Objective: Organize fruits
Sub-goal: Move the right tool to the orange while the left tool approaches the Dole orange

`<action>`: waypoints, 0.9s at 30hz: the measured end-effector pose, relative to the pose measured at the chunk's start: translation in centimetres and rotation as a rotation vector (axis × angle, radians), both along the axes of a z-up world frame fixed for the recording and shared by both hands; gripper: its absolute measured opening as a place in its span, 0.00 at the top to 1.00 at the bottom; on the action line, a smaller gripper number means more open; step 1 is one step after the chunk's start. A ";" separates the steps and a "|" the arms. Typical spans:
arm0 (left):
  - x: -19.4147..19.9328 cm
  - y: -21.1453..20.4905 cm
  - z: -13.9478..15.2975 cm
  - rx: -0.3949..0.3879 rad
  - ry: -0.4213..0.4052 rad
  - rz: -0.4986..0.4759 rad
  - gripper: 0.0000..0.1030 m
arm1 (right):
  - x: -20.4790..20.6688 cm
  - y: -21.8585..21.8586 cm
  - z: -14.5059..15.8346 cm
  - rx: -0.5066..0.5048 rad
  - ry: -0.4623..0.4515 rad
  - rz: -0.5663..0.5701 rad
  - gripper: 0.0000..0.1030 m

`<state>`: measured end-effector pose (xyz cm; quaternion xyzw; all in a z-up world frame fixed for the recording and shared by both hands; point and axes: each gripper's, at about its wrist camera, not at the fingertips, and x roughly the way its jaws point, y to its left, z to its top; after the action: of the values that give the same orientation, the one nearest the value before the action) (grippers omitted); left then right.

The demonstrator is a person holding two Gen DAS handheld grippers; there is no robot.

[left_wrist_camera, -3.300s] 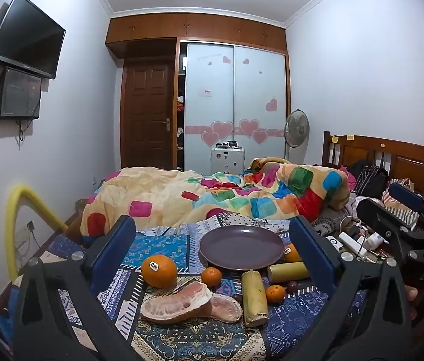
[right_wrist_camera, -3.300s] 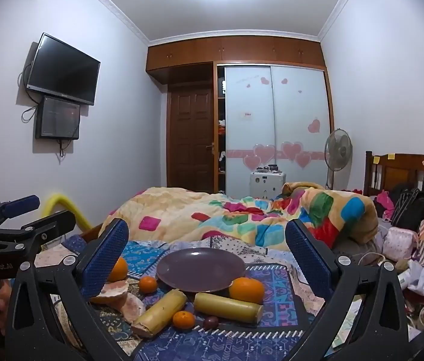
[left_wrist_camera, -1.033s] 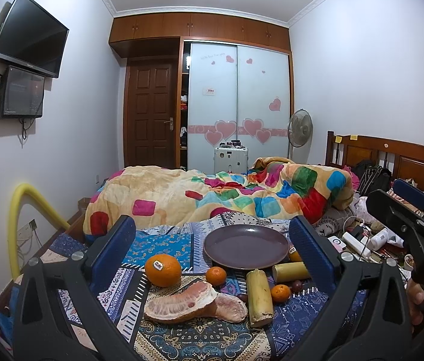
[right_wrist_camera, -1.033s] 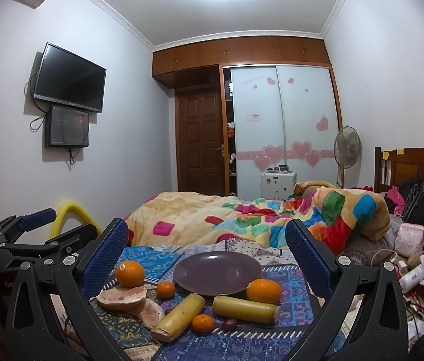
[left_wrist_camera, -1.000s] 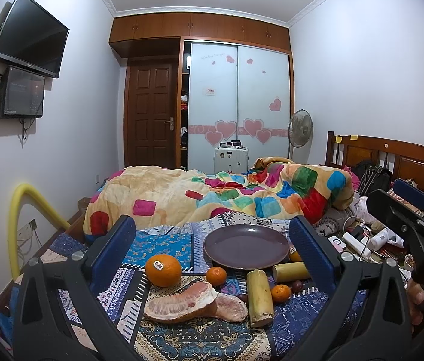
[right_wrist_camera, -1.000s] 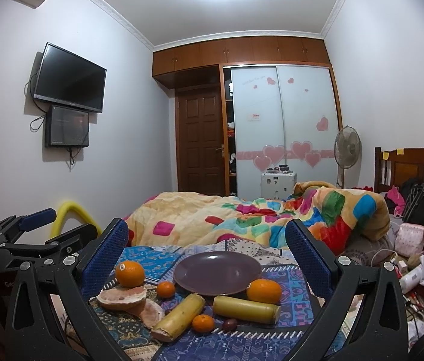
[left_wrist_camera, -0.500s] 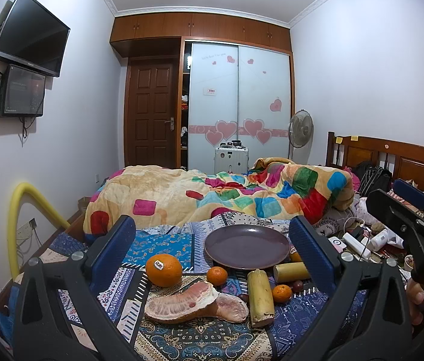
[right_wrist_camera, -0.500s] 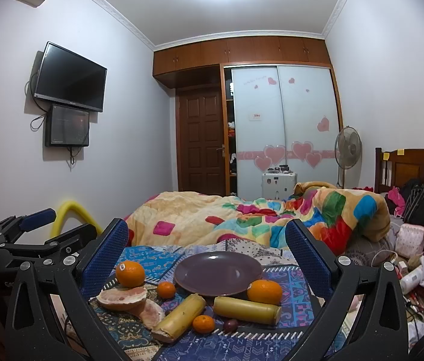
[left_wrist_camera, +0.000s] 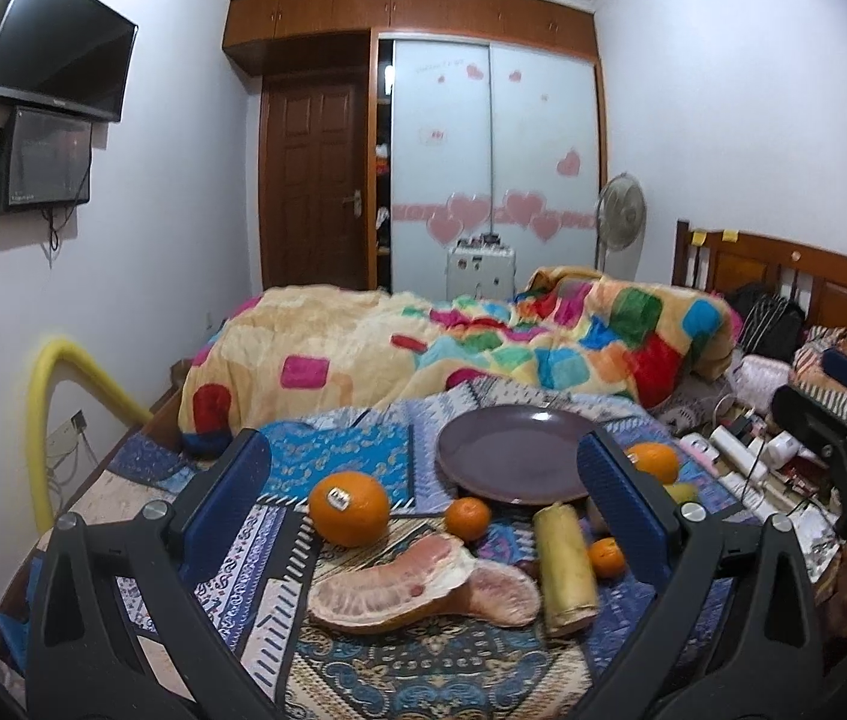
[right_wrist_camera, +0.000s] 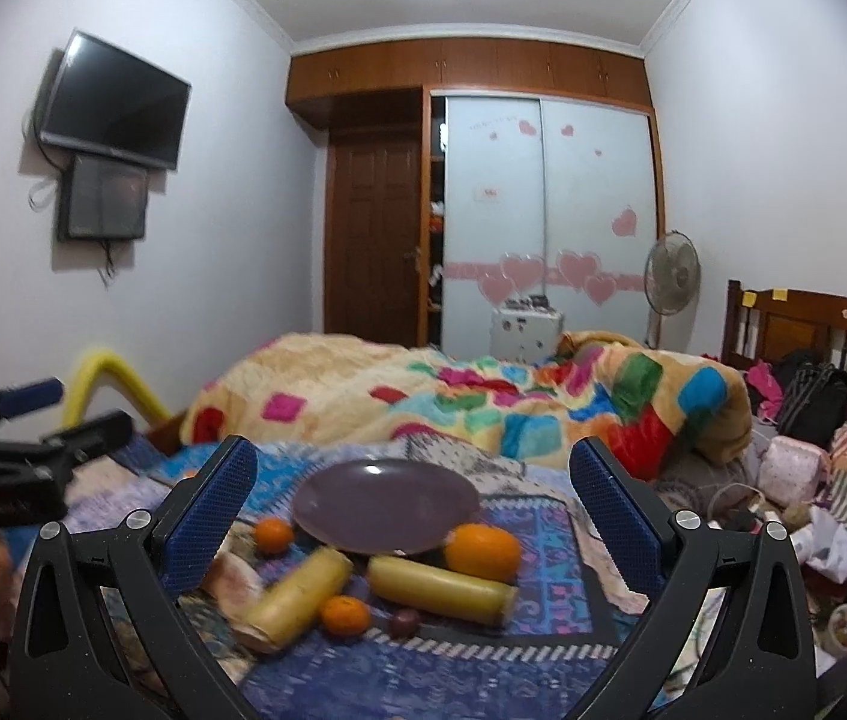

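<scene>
A purple plate lies bare on the patterned cloth on the bed, also in the right wrist view as the plate. In front of it lie a stickered orange, a second orange, several small tangerines, two yellow cane pieces, peeled pomelo segments and a small dark fruit. My left gripper is open above the pomelo, holding nothing. My right gripper is open over the cane pieces, holding nothing.
A bright patchwork quilt is heaped behind the plate. Bags, cables and small clutter crowd the right side by the wooden headboard. A yellow foam tube arcs at the left wall. A fan stands by the wardrobe.
Both grippers have moved forward and down towards the fruit, which now looks larger. Their jaws stay open. No fruit has shifted.
</scene>
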<state>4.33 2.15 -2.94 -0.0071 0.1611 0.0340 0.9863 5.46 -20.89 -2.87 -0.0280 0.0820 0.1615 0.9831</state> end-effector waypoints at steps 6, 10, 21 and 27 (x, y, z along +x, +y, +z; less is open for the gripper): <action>3.1 2.0 -1.7 -0.019 0.104 0.005 0.00 | 2.9 -1.2 -1.5 -0.072 0.081 -0.026 0.00; 5.3 3.2 -2.8 0.004 0.168 0.009 0.00 | 4.6 -1.4 -2.4 -0.122 0.130 -0.030 0.00; 11.2 5.9 -6.0 0.015 0.341 0.003 0.08 | 10.1 -1.8 -4.4 -0.182 0.289 0.015 0.00; 13.9 6.5 -7.9 0.013 0.438 -0.025 0.15 | 12.6 -1.6 -5.9 -0.184 0.395 0.053 0.02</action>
<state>18.23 8.69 -10.85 0.0086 0.3714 0.0237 0.9281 18.02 -22.45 -8.78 -0.0877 0.2869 0.1814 0.9365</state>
